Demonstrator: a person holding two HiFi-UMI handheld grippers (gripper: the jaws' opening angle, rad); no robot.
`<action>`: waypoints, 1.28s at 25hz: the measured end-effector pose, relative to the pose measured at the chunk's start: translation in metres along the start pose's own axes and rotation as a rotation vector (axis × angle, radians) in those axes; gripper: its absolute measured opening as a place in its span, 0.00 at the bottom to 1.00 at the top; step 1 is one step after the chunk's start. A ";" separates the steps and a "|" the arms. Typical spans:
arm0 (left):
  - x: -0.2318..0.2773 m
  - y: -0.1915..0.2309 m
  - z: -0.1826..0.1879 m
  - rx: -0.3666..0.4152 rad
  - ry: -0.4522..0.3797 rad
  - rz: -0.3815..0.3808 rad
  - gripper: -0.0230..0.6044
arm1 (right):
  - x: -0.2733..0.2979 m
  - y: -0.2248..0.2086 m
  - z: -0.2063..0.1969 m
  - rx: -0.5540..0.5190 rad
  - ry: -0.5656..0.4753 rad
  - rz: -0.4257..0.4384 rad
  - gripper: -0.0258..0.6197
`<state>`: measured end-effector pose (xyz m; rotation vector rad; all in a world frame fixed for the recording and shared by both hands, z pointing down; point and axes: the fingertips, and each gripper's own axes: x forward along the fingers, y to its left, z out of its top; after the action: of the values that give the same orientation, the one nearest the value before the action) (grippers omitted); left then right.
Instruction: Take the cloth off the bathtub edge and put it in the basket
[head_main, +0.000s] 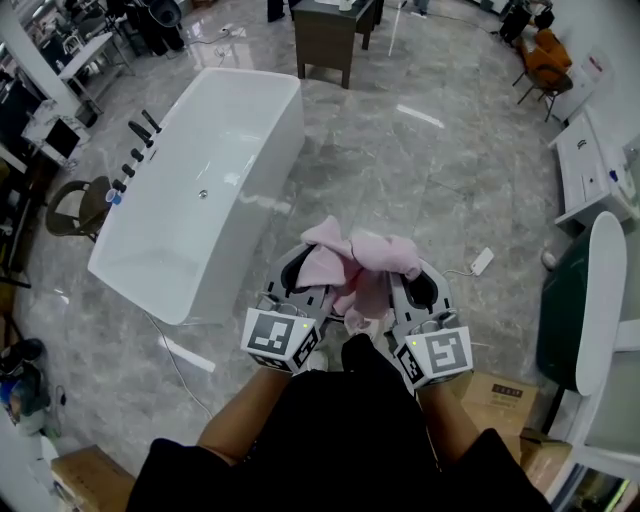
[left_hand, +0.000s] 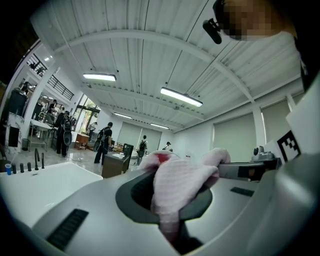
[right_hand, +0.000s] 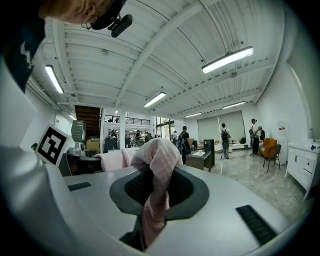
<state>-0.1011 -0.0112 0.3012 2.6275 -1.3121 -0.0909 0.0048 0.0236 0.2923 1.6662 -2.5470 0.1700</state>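
Cloth: the pink cloth (head_main: 362, 262) is off the bathtub (head_main: 255, 225). It is bunched in the air between our two grippers, above the floor (head_main: 400, 160) and well apart from the tub's edge.
Basket: no view shows it, so we judge that the carry has yet to be made.
Risk, slipping: each gripper pinches only a narrow fold. If we pull the grippers apart or swing them, a fold could slide out, and the cloth would hang from one side or drop to the floor.
Risk, trailing: the loose part hanging between the grippers could catch on the basket's rim on the way in.
Risk, footing: a white cable (head_main: 470, 268) lies on the floor just ahead on our right, and we could snag it while walking and looking for the basket.
Left gripper (head_main: 308, 280): clenched nearly together on a fold of the cloth, which runs down through the gap.
Right gripper (head_main: 418, 285): likewise clamped on a fold, jaws a little wider. We cannot quite make out how deep the fold sits, as the cloth covers the tips.
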 end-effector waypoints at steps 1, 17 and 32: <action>0.005 0.001 0.000 -0.001 0.003 0.003 0.11 | 0.004 -0.005 0.002 0.002 0.001 0.000 0.13; 0.074 0.007 -0.015 0.023 0.053 0.092 0.11 | 0.052 -0.064 -0.013 0.030 0.033 0.096 0.13; 0.121 0.005 -0.067 0.017 0.153 0.200 0.11 | 0.076 -0.104 -0.061 0.056 0.118 0.230 0.13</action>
<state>-0.0224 -0.1004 0.3725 2.4449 -1.5161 0.1483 0.0713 -0.0779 0.3680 1.3318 -2.6584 0.3484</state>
